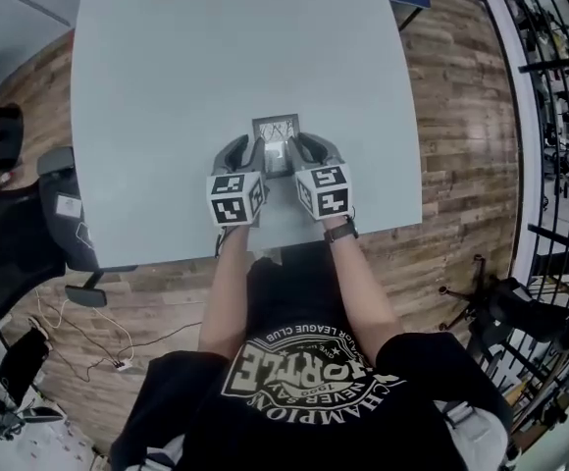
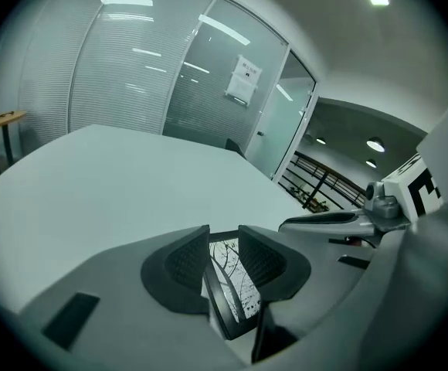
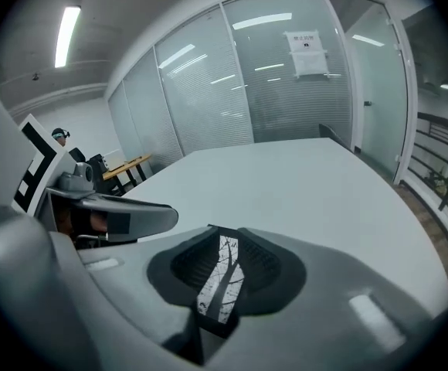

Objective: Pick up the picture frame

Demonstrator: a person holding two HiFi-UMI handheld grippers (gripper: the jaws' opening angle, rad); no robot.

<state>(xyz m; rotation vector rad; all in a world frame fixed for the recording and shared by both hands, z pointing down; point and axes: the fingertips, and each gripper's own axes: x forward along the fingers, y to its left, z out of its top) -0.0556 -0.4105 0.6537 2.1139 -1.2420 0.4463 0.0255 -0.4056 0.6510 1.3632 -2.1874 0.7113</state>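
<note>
A small dark picture frame (image 1: 276,133) with a black-and-white branch print lies flat on the pale grey table (image 1: 167,96), near its front edge. Both grippers rest at the frame's near side. My left gripper (image 1: 248,151) is at the frame's left near corner and my right gripper (image 1: 304,149) at its right near corner. In the left gripper view the frame (image 2: 233,275) shows in the gap between the parted jaws of that gripper (image 2: 224,247). The right gripper view has the frame (image 3: 222,278) in a narrower gap of that gripper (image 3: 225,255). The pads do not visibly press on it.
Black office chairs (image 1: 29,224) stand left of the table on the wooden floor. A black railing (image 1: 549,165) runs along the right. Glass partition walls (image 2: 170,76) stand beyond the table's far edge. Cables (image 1: 88,341) lie on the floor at the near left.
</note>
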